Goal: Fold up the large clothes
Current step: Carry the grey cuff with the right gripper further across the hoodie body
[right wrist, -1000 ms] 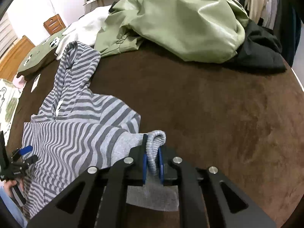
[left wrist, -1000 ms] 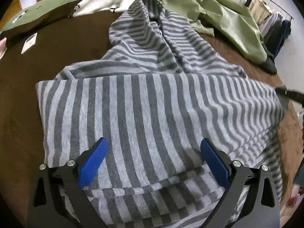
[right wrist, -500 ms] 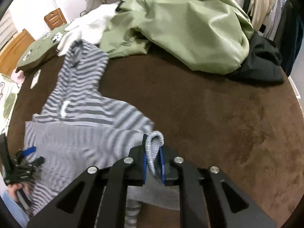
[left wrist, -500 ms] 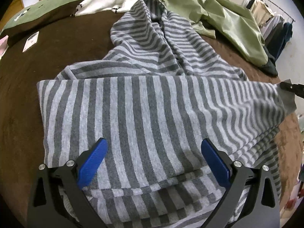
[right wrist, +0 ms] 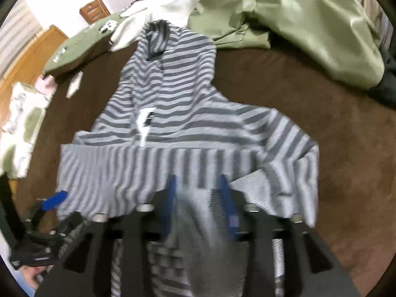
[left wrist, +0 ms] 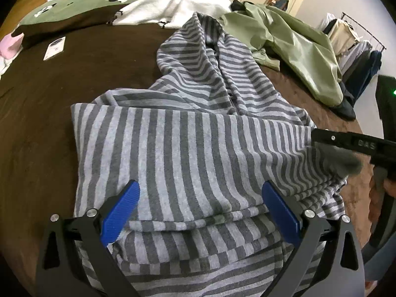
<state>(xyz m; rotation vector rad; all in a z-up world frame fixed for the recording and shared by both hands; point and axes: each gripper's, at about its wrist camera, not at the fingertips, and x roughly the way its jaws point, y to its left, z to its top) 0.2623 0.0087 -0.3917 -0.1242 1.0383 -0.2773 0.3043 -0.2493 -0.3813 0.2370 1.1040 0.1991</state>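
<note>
A grey striped hoodie (left wrist: 188, 133) lies on the brown bed, hood pointing away, with a sleeve folded across its body. My left gripper (left wrist: 200, 208) is open and hovers over the hoodie's lower part, touching nothing. My right gripper (right wrist: 198, 198) shows in its own blurred view with its blue pads apart over the grey sleeve cuff (right wrist: 188, 212). In the left wrist view the right gripper (left wrist: 351, 146) sits at the right edge with the cuff (left wrist: 344, 160) hanging at its tip. The hoodie also fills the right wrist view (right wrist: 173, 113).
An olive green jacket (left wrist: 292, 47) and a white fleece (left wrist: 178, 5) lie beyond the hood. A green pillow (left wrist: 74, 7) and a small card (left wrist: 54, 48) sit far left. A clothes rack (left wrist: 354, 39) stands at the right. Brown bedcover (right wrist: 309, 99) surrounds the hoodie.
My right gripper has carried the sleeve cuff leftward over the hoodie's body and its pads have spread apart. My left gripper stayed open and barely moved.
</note>
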